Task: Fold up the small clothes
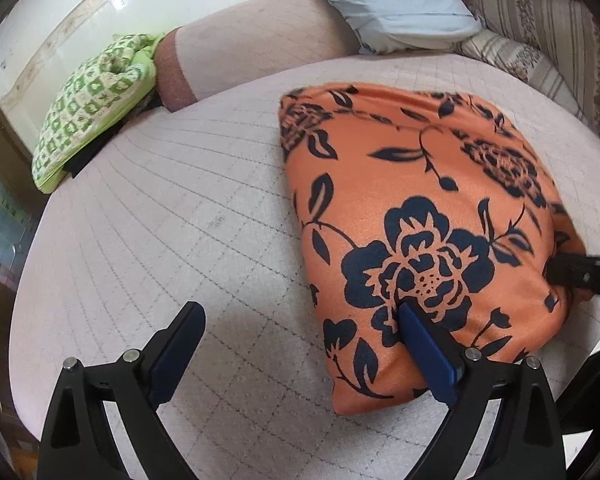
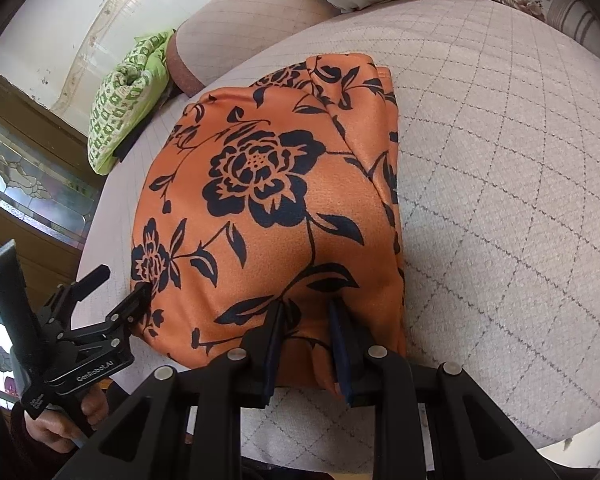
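Folded orange garment (image 1: 428,216) with navy floral print lies on the quilted grey-checked cushion (image 1: 172,216), well apart from the green patterned cloth (image 1: 96,100) at the cushion's far left edge. Left gripper (image 1: 300,312) spread wide, one finger resting on the garment's near corner, the other over bare cushion. Right gripper (image 2: 304,312) part-open, fingers straddling a fold at the garment's near edge; grip cannot be confirmed. Pale blue pillow (image 1: 380,0) beyond the cushion.

Both tools share one build: matte black plastic arms with triangular cut-outs, silver round screw heads at the pivots, and dark blue flat pads. On the left gripper (image 2: 124,280), white "GenRobot.AI" lettering sits just behind the arms' pivots. Below that lettering, the person's bare-skinned hand (image 2: 66,424) wraps the handle, with a dark sleeve behind it. The right gripper (image 2: 306,314) shows the same blue pads.
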{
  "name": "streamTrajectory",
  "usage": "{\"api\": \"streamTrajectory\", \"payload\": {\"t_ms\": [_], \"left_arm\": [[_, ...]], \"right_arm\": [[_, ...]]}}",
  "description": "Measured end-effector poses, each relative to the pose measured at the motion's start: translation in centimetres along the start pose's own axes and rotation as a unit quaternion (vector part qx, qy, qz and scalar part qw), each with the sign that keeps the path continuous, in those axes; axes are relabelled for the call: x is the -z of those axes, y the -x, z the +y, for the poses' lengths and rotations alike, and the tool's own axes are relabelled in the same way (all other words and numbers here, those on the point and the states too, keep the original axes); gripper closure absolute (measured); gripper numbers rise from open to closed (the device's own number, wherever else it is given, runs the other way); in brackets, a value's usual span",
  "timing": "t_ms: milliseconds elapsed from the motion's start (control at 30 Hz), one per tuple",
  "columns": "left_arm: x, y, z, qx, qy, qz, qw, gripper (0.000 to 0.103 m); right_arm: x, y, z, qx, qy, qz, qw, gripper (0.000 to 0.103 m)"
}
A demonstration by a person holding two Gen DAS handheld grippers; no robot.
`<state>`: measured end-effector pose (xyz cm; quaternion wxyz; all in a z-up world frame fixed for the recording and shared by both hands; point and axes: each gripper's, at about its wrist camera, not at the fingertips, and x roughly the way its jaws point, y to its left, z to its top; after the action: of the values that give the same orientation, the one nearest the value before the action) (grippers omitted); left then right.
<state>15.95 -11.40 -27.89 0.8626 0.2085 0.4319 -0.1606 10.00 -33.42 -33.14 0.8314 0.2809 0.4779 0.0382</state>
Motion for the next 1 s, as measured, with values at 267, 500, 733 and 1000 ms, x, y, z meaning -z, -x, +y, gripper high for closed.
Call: {"api": "streamTrajectory", "payload": {"t_ms": [267,500,733,1000], "left_arm": [[-1.5,4.6,0.5,-0.045,0.017,-0.061,0.9970,0.006],[-2.8,8.7,0.4,-0.048,0.027,-0.111,0.9923,0.006],[-3.6,11.6,0.7,-0.045,0.038,-0.131,0.9897,0.006],[-4.0,13.6,2.4,-0.057,0.063,-0.149,0.9852,0.006]], "right_arm": [[0.2,0.3,0.0,-0.008,0.000,-0.004,1.000,0.075],[0.4,0.4,0.1,-0.006,0.002,-0.006,1.000,0.075],[0.3,0.5,0.2,-0.004,0.004,-0.007,1.000,0.075],[0.4,0.5,0.3,-0.004,0.004,-0.008,1.000,0.075]]}}
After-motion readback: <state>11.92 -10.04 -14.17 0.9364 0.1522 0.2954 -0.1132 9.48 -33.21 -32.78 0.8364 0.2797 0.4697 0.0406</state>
